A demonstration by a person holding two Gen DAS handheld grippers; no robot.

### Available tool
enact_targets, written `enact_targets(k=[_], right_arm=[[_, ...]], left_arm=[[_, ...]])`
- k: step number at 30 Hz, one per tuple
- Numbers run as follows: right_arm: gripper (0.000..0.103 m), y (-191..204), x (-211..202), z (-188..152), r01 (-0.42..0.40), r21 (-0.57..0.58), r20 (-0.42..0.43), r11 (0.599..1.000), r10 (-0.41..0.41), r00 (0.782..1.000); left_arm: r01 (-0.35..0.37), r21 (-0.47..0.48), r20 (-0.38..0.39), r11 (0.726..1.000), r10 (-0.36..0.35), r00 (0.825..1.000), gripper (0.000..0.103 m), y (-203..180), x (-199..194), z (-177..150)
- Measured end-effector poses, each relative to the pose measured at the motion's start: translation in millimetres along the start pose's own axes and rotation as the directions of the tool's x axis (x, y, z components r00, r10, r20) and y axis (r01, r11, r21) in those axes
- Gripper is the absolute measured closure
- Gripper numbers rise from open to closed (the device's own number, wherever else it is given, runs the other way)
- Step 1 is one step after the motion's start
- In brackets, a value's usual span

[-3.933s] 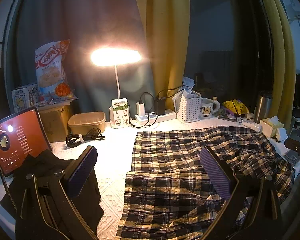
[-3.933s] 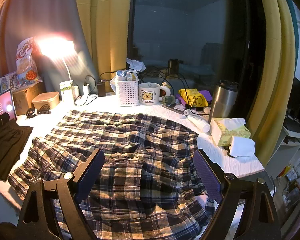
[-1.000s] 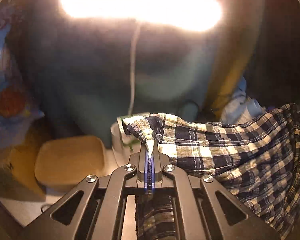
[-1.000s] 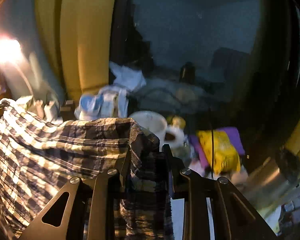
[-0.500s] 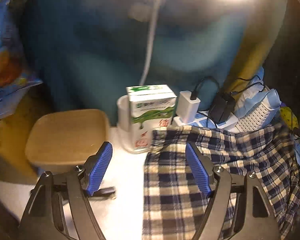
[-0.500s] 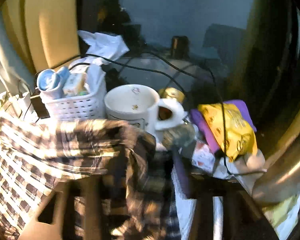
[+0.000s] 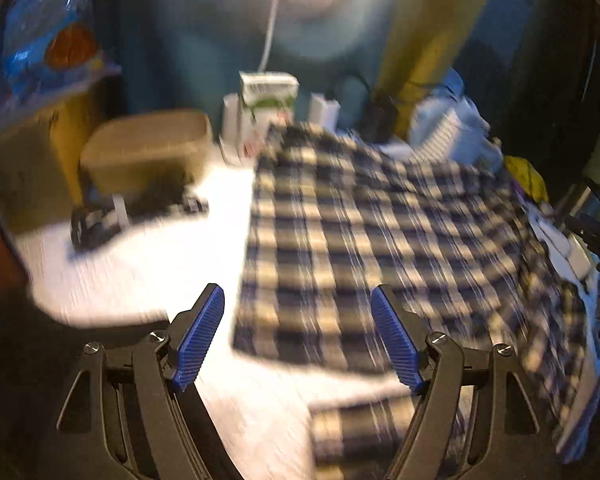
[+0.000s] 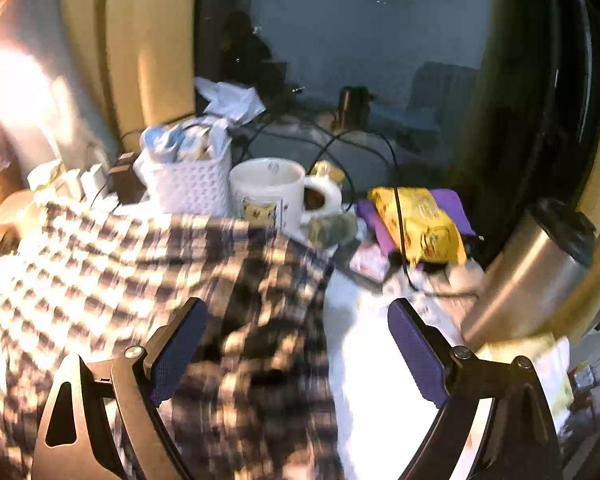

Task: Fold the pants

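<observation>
The plaid pants [image 7: 380, 220] lie spread on the white table [image 7: 160, 256], their far edge close to the milk carton and the basket. A second plaid layer shows at the near edge below the left gripper. My left gripper [image 7: 296, 296] hangs open above the pants' near left corner, its blue pads [image 7: 200, 336] clear of the cloth. In the right wrist view the pants [image 8: 140, 264] fill the left half. My right gripper [image 8: 296, 308] is over their right edge, jaws still opening, and its pads do not press the cloth. Both views are motion-blurred.
Along the back stand a milk carton [image 7: 266, 96], a tan box [image 7: 148, 144], a white basket [image 8: 188, 184] and a mug [image 8: 268, 192]. A black cable [image 7: 100, 220] lies at the left. A yellow packet [image 8: 416, 220] and a steel flask [image 8: 528, 268] are at the right.
Both grippers let go of the pants' edge, opened wide, and drew back and down from the back of the table. The cloth now lies flat.
</observation>
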State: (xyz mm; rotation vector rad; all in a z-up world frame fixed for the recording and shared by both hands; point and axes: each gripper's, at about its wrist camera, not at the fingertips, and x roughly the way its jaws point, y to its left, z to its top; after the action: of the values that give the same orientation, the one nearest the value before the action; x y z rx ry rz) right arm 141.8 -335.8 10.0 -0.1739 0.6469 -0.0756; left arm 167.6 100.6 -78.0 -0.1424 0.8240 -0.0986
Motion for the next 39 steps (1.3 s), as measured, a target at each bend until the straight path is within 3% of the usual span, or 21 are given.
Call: enact_targets(k=[8, 17, 24, 35, 36, 39], right_arm=[[0.01, 7, -39, -33, -0.029, -0.029, -0.002, 0.999, 0.029, 1.0], [0.01, 2, -44, -63, -0.077, -0.024, -0.031, 0.997, 0.076, 0.997], [0.01, -2, -21, -92, -0.127, -0.003, -0.119, 0.992, 0.126, 0.985], [0.011, 5, -19, -106, -0.141, -0.016, -0.156, 0.99, 0.137, 0.978], [0.011, 5, -19, -107, -0.139, -0.016, -0.158, 0.99, 0.135, 0.978], [0.027, 5, -14, -110, -0.122, -0.02, -0.173, 0.992, 0.116, 0.978]], left_arm=[[0.037, -0.036, -0.065, 0.999, -0.04, 0.997, 0.025, -22, -8, -51], [-0.003, -0.024, -0.131, 1.0, -0.001, 0.991, 0.021, -36, -1, -83], [-0.057, 0.017, -0.143, 0.998, 0.059, 0.988, 0.021, -45, -1, -92], [-0.105, 0.07, -0.127, 0.992, 0.113, 0.985, 0.021, -54, 2, -94], [-0.106, 0.07, -0.124, 0.992, 0.114, 0.986, 0.021, -54, 2, -94], [-0.112, 0.074, -0.109, 0.991, 0.119, 0.987, 0.021, -54, 1, -96]])
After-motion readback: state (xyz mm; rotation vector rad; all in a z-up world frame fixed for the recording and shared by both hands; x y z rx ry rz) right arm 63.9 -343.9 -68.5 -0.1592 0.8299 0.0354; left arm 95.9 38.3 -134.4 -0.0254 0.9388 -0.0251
